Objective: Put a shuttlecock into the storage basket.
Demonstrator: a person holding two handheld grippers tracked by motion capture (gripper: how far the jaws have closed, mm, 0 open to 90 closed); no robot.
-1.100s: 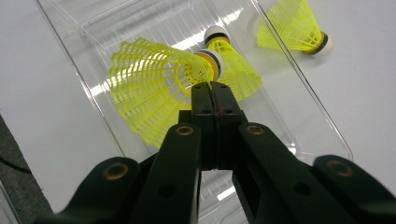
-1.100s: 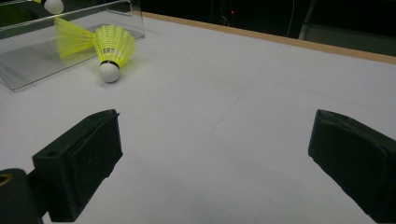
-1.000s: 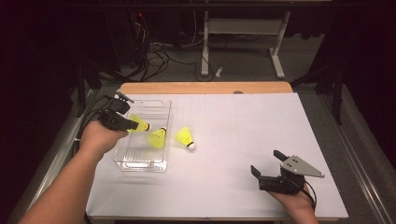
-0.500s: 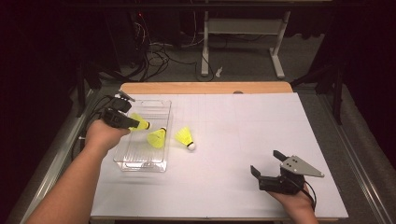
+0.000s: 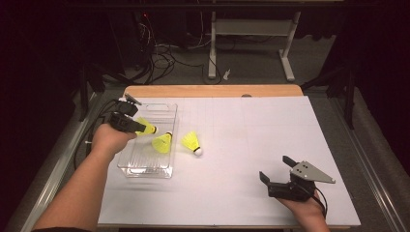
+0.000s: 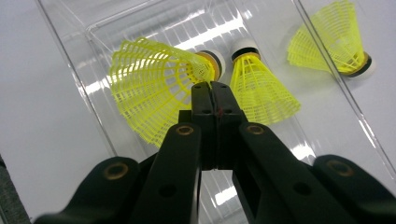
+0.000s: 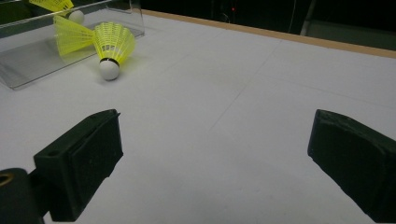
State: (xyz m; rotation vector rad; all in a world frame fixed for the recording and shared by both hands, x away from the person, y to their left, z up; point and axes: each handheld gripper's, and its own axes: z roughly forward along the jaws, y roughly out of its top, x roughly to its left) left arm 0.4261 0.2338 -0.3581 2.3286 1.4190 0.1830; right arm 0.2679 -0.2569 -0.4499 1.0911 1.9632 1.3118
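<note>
We held the left gripper (image 6: 215,88) closed on the skirt of a yellow shuttlecock (image 6: 154,84) over the clear bin (image 5: 167,111). Our right gripper (image 5: 279,175) rested on the white table (image 5: 251,125), jaws wide apart, gripping nothing.

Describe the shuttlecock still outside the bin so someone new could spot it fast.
Start at the clear plastic bin on the left of the white table. Just off the bin's right wall, on the bare tabletop, lies a yellow shuttlecock on its side, white cork toward the person. The two other shuttlecocks are over the bin, one pinched by the left gripper.
</note>
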